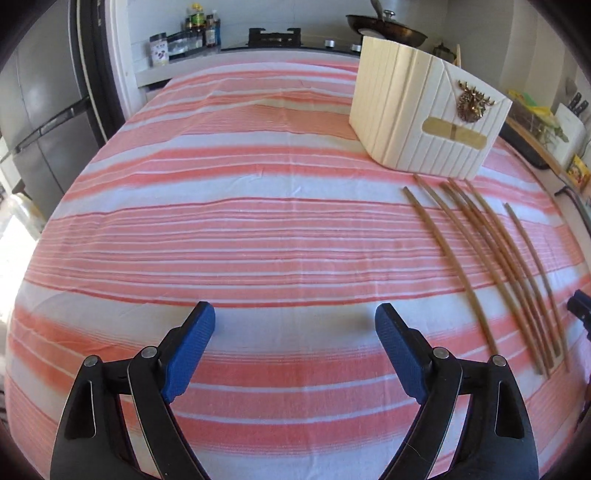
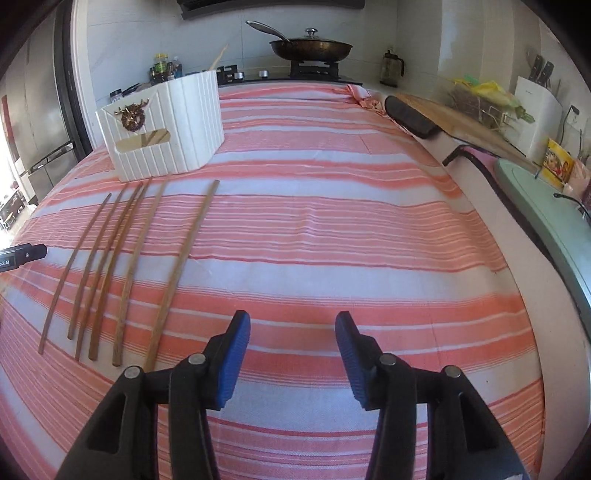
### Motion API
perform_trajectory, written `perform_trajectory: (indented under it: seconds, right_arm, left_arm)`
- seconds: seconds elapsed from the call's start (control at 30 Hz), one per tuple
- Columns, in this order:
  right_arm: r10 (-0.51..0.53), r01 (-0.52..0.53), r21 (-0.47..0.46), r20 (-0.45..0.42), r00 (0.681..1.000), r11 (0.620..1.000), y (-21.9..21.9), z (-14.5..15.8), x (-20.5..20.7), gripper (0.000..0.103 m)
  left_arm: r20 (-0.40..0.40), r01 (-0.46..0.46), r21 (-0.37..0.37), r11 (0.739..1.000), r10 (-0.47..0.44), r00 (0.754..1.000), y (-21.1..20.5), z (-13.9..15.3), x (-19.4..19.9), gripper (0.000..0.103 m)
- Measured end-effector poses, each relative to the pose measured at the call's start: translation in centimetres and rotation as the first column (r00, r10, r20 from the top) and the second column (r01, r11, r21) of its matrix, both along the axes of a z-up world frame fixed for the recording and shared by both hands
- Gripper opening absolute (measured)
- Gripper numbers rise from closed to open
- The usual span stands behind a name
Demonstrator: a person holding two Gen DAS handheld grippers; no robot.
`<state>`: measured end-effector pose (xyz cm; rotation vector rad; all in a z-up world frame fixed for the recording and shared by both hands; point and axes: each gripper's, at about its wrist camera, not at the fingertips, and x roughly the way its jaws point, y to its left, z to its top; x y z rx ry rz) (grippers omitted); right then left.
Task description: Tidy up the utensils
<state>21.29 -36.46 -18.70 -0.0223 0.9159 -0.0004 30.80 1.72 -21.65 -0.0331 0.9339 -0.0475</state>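
Note:
Several brown wooden chopsticks lie side by side on the striped cloth, in front of a white ribbed holder box with a gold deer ornament. In the right wrist view the chopsticks lie to the left and the box stands beyond them. My left gripper is open and empty, over bare cloth left of the chopsticks. My right gripper is open and empty, just right of the nearest chopstick.
The table carries a pink and white striped cloth. Behind it stand a stove with a lidded pan and bottles. A wooden cutting board and a dark object lie at the right edge. A fridge stands left.

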Motion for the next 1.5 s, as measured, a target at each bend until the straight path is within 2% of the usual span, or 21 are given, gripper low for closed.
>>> perform_trajectory:
  seconds: [0.07,0.17,0.23,0.3,0.43,1.5]
  right_arm:
    - [-0.005,0.005,0.017,-0.007,1.000,1.000,-0.1,-0.2,0.0,0.050]
    - [-0.006,0.006,0.022,-0.007,1.000,1.000,-0.1,-0.3,0.1,0.052]
    - [-0.005,0.005,0.011,-0.008,1.000,1.000,0.0,-0.4,0.1,0.053]
    - [-0.005,0.005,0.005,-0.008,1.000,1.000,0.2,-0.4,0.1,0.053]
    - [-0.009,0.009,0.010,-0.006,1.000,1.000,0.0,-0.4,0.0,0.053]
    - [-0.009,0.009,-0.001,-0.007,1.000,1.000,-0.1,-0.4,0.0,0.053]
  left_arm:
    - [-0.005,0.000,0.008,1.000,0.000,1.000,-0.1,0.0,0.8,0.091]
    - [-0.032,0.015,0.027,1.000,-0.015,0.999,-0.8,-0.6,1.8,0.103]
    - [-0.012,0.019,0.071,0.997,-0.018,1.000,-1.4,-0.7,2.0,0.103]
    - [-0.004,0.004,0.079,0.997,-0.003,1.000,-1.5,-0.6,1.8,0.103]
    - [-0.014,-0.012,0.030,0.999,0.012,1.000,-0.9,-0.8,1.7,0.103]
    - [-0.014,-0.012,0.035,0.999,0.013,1.000,-1.0,-0.8,1.6,0.103]
